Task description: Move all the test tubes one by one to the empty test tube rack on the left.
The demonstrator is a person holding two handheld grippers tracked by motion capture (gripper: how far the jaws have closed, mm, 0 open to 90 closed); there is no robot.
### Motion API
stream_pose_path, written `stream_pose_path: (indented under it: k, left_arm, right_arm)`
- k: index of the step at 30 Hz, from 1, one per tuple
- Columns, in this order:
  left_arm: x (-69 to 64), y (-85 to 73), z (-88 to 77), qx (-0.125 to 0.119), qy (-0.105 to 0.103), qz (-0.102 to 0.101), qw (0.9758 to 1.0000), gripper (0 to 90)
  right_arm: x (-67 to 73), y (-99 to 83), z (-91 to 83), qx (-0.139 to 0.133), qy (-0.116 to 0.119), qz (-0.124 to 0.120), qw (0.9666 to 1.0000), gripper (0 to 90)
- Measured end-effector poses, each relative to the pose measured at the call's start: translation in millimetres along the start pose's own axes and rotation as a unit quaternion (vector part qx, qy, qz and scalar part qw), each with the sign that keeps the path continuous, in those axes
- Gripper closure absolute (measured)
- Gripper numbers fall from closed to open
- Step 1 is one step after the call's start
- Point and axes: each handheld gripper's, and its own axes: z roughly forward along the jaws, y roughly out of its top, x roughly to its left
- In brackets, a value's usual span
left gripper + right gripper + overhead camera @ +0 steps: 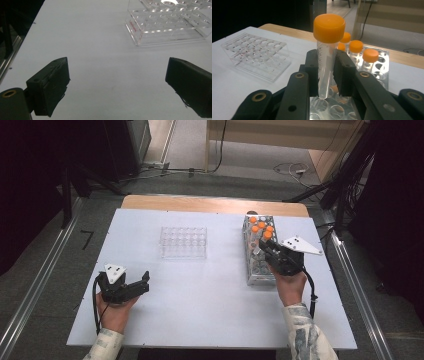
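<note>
- Right claw [329, 75] is clamped on a clear tube [325, 67] with an orange cap, gripping it mid-body and holding it upright, cap well above the pads.
- The tube's tip hangs just over the metal rack [260, 255], at the right of the white bench [200, 305]; it looks freshly lifted out, or close to it.
- More orange-capped tubes [370, 58] stand in the rack's far rows, right behind the held one.
- Doing this well, I'd say: keep the tube vertical and bring the tip fully clear of the rack holes before any sideways travel, so it doesn't snag a rim or knock its neighbours.
- Left claw [117, 82] stands wide open with nothing between the pads, low over bare bench at the near left.
- The clear plastic rack [183, 242] sits mid-bench, empty as far as I can tell, and looks the likely destination.
- Room to move: a broad open stretch of bench lies between the two racks, nothing in the path.
- Watch the edges: the metal rack sits fairly near the bench's right side, the left hand near the front left corner.
</note>
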Motion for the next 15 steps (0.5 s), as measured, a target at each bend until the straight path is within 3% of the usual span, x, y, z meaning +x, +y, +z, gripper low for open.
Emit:
stream_pose_path:
  k: [8,15]
  left_arm:
    - [-5.1,6.8,4.7,-0.014,-0.013,0.001,0.9998,6.9]
    - [-16.5,14.6,12.6,-0.011,-0.038,0.019,0.999,6.9]
  right_arm:
    - [22.4,0.4,10.9,0.004,0.029,-0.003,0.9996,72.5]
    - [41.9,0.9,19.7,0.007,0.053,-0.009,0.9986,72.5]
